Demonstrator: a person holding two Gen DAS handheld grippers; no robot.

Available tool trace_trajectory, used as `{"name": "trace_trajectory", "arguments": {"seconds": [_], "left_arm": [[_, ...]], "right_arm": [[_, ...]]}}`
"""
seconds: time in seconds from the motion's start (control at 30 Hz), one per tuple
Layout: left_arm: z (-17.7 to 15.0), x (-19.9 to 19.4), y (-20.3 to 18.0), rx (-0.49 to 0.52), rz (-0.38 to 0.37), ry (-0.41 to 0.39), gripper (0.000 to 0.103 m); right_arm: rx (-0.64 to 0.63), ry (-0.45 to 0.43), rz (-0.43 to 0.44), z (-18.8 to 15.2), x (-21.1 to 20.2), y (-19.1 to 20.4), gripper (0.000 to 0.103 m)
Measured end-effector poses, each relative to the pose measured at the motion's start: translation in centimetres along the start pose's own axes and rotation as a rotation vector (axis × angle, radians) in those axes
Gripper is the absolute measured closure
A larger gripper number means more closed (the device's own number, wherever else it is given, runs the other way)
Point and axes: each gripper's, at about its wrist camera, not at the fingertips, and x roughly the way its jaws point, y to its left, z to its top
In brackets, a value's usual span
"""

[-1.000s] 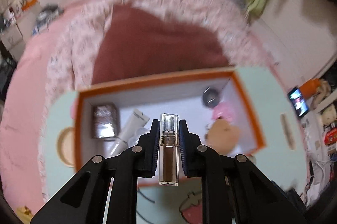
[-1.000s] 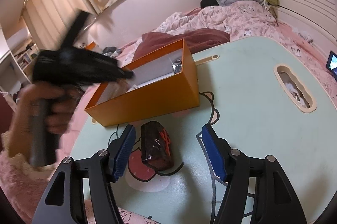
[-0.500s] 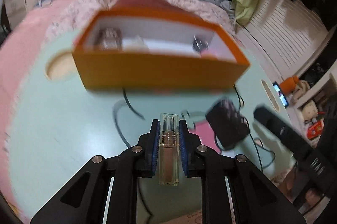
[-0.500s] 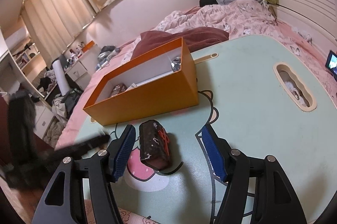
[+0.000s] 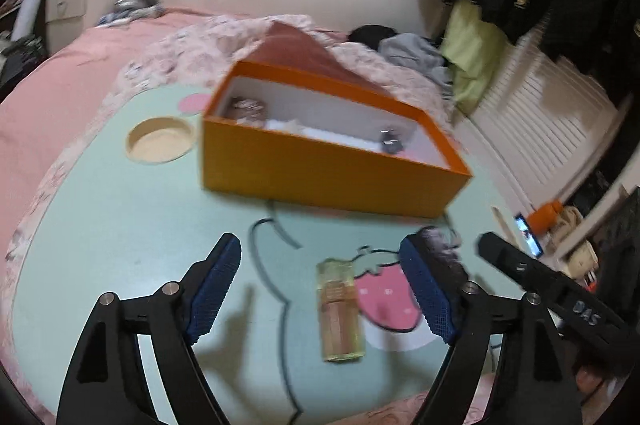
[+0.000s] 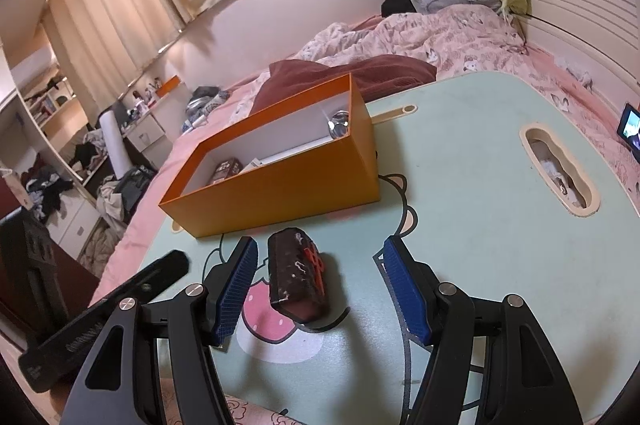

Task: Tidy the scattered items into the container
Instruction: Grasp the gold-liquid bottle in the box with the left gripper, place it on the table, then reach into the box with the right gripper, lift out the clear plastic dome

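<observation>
The orange box [image 5: 320,177] stands on the mint-green table, with a brown packet [image 5: 248,107], a white tube and a silver round thing [image 5: 392,141] inside. My left gripper [image 5: 320,245] hangs in front of the box, its jaws opening. A clear bottle of brownish liquid [image 5: 340,309] lies flat on the table between them, touching neither pad. My right gripper [image 6: 320,249] is open over a dark packet with red print [image 6: 296,277]. That packet lies near the left pad, untouched. The orange box [image 6: 280,193] sits just behind it.
The table [image 6: 480,225] has a round cup recess [image 5: 160,141] left of the box and an oblong slot [image 6: 560,173] on its right. A phone [image 6: 630,125] lies on the pink bedding beyond. Each gripper's black body shows at the other view's edge.
My left gripper drew back from over the box to the near table, sank and opened. The bottle it held now lies on the table. The right gripper and dark packet stayed put.
</observation>
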Motion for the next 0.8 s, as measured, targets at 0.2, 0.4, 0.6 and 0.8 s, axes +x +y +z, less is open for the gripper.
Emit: {"name": "trace_trajectory", "arguments": {"seconds": [0.2, 0.4, 0.6, 0.8], "left_arm": [[-0.8, 1.0, 2.2, -0.078, 0.009, 0.051, 0.021], [-1.5, 1.7, 2.8, -0.072, 0.057, 0.082, 0.021], [-1.1, 1.8, 3.1, -0.083, 0.002, 0.070, 0.015], [-1.1, 1.9, 2.9, -0.077, -0.005, 0.067, 0.014]], "right_arm": [[-0.001, 0.000, -0.002, 0.0, 0.1, 0.2, 0.038], [-0.029, 0.005, -0.013, 0.2, 0.3, 0.6, 0.038], [-0.082, 0.000, -0.020, 1.0, 0.1, 2.0, 0.038], [-0.116, 0.080, 0.008, 6.7, 0.7, 5.0, 0.038]]}}
